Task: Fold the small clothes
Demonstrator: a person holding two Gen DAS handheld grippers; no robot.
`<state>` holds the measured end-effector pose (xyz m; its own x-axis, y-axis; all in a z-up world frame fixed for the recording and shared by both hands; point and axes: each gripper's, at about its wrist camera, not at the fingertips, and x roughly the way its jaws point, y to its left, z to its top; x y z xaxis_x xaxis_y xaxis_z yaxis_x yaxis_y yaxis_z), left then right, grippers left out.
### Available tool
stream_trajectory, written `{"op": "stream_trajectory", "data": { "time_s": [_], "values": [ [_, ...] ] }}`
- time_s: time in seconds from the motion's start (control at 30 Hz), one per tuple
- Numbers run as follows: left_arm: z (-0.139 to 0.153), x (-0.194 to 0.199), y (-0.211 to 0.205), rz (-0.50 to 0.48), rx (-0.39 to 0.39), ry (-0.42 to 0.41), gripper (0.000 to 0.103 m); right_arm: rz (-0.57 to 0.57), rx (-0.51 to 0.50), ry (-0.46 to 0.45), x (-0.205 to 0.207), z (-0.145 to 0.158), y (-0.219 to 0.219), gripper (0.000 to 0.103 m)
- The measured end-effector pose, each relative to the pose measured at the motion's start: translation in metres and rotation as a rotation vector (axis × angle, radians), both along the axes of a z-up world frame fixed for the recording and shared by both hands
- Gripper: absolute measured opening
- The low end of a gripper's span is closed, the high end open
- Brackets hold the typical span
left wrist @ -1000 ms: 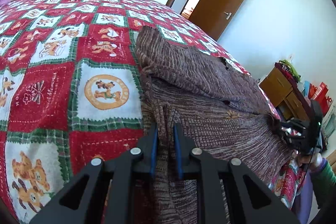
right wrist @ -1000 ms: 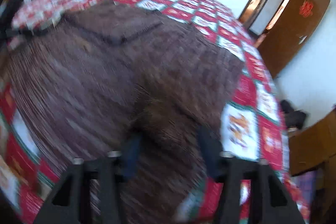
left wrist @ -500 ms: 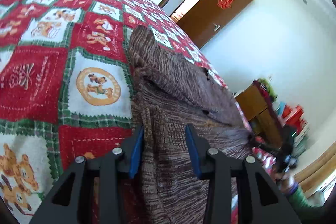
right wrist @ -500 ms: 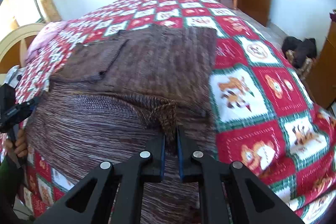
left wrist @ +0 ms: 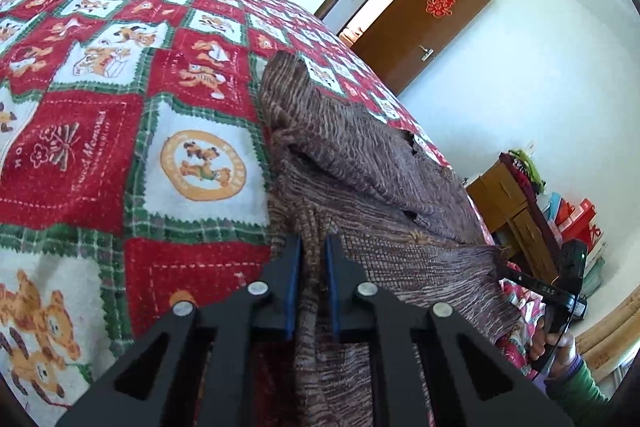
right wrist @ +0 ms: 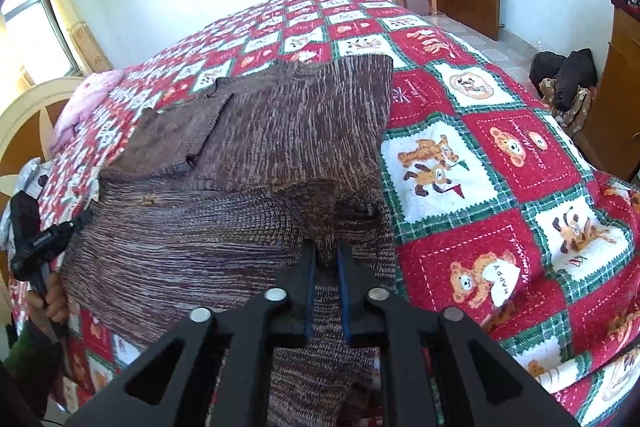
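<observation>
A brown striped knit sweater (left wrist: 360, 163) lies partly folded on the red and green patchwork bedspread (left wrist: 80, 147), with a sleeve laid across its body. My left gripper (left wrist: 313, 243) is closing on a bunched edge of the knit, which fills the narrow gap between the blue pads. In the right wrist view the sweater (right wrist: 280, 131) spreads over the bed's near corner. My right gripper (right wrist: 325, 247) has a ridge of the knit between its pads while its jaws are opening. Each gripper shows in the other's view, held by a hand: the right gripper (left wrist: 560, 291) and the left gripper (right wrist: 44, 239).
The bedspread (right wrist: 500, 167) covers the whole bed. A pink pillow (right wrist: 80, 99) and a wooden headboard (right wrist: 24, 115) are at one end. Beyond the bed are an open brown door (left wrist: 420, 27), a wooden cabinet (left wrist: 508, 195) and dark bags (right wrist: 560, 75) on the floor.
The left jaws spread wide around the sweater's edge half a second ago and have closed narrow on it again. The right wrist view has rolled and steadied, with the knit still between the pads.
</observation>
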<state>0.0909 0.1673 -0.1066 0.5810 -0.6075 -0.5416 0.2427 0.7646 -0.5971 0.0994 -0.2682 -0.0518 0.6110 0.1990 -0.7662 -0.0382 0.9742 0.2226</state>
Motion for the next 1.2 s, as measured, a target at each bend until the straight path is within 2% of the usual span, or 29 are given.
{"op": "stream_trajectory", "data": {
  "time_s": [0.03, 0.07, 0.2, 0.3, 0.4, 0.43, 0.47, 0.5, 0.67, 0.83, 0.93, 1.03, 1.13, 1.2],
  "values": [
    [0.000, -0.001, 0.002, 0.004, -0.009, 0.000, 0.013, 0.014, -0.009, -0.014, -0.002, 0.004, 0.002, 0.059],
    [0.000, -0.002, 0.004, 0.010, -0.018, -0.002, 0.013, 0.024, -0.026, -0.033, -0.002, 0.008, 0.006, 0.074],
    [0.001, -0.004, 0.008, 0.026, -0.033, -0.018, 0.013, 0.096, -0.105, -0.058, 0.006, 0.014, 0.022, 0.074],
    [0.000, -0.003, 0.008, 0.033, -0.040, -0.011, 0.013, 0.072, -0.167, -0.010, 0.024, 0.005, 0.028, 0.074],
    [0.000, -0.002, 0.005, 0.034, -0.015, -0.009, 0.013, 0.049, -0.138, 0.033, 0.039, -0.009, 0.027, 0.074],
    [0.001, -0.003, 0.003, 0.033, -0.001, -0.011, 0.013, 0.051, -0.122, 0.044, 0.042, -0.015, 0.029, 0.063],
    [0.002, -0.003, 0.000, 0.030, 0.017, -0.018, 0.013, 0.054, -0.122, 0.060, 0.045, -0.018, 0.030, 0.026],
    [0.003, -0.005, -0.001, 0.030, 0.030, -0.026, 0.013, 0.054, -0.120, 0.070, 0.046, -0.020, 0.032, 0.010],
    [0.005, -0.007, 0.003, 0.055, 0.032, -0.036, 0.009, 0.049, -0.142, -0.003, 0.028, -0.003, 0.041, 0.010],
    [0.015, -0.015, 0.010, 0.103, 0.036, -0.071, 0.006, 0.044, -0.131, -0.093, 0.005, 0.035, 0.044, 0.010],
    [0.015, -0.015, 0.009, 0.089, 0.038, -0.058, 0.006, 0.051, -0.135, -0.132, -0.002, 0.052, 0.047, 0.010],
    [0.012, -0.008, 0.003, 0.064, 0.071, -0.015, 0.006, 0.067, -0.187, -0.138, -0.003, 0.054, 0.055, 0.010],
    [0.011, -0.005, 0.005, 0.062, 0.050, 0.009, 0.029, 0.068, -0.180, -0.116, -0.003, 0.046, 0.056, 0.010],
    [0.013, -0.007, 0.007, 0.077, 0.062, -0.006, 0.062, 0.064, -0.173, -0.104, -0.003, 0.040, 0.055, 0.010]
  ]
}}
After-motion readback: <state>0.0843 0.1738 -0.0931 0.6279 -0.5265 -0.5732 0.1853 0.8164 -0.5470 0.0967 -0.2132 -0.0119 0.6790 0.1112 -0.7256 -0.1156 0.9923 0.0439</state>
